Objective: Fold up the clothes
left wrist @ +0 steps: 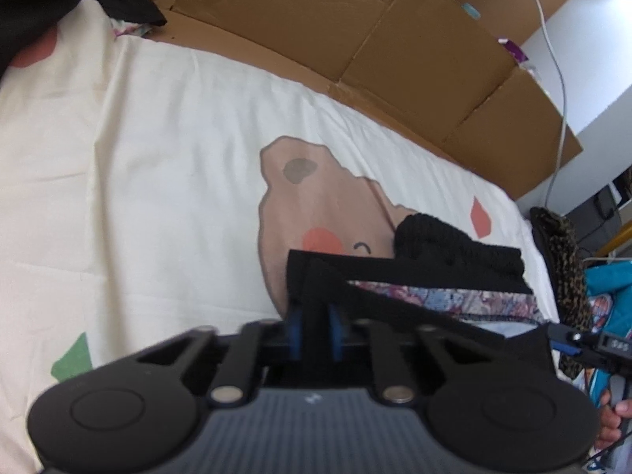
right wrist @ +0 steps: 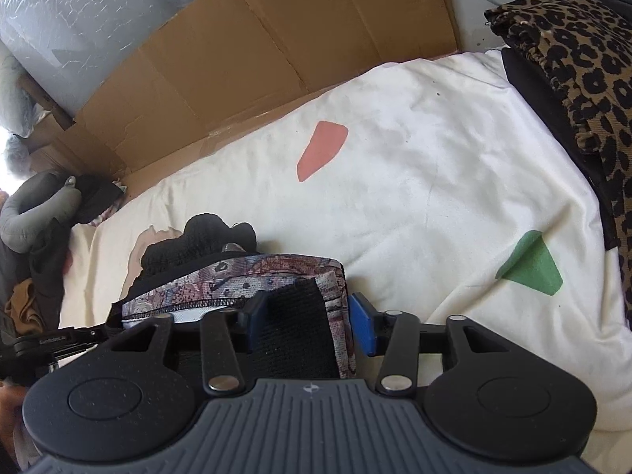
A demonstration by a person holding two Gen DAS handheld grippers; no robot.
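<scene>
Over bedsheet (right wrist: 434, 181), both tools grip garment (right wrist: 237, 272); no legible writing.

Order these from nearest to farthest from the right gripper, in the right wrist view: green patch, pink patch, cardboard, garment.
1. Garment: clamped in the right gripper.
2. Green patch: on the sheet, ahead to the right.
3. Pink patch: farther up the sheet, near centre.
4. Cardboard: beyond the sheet's far edge.
</scene>
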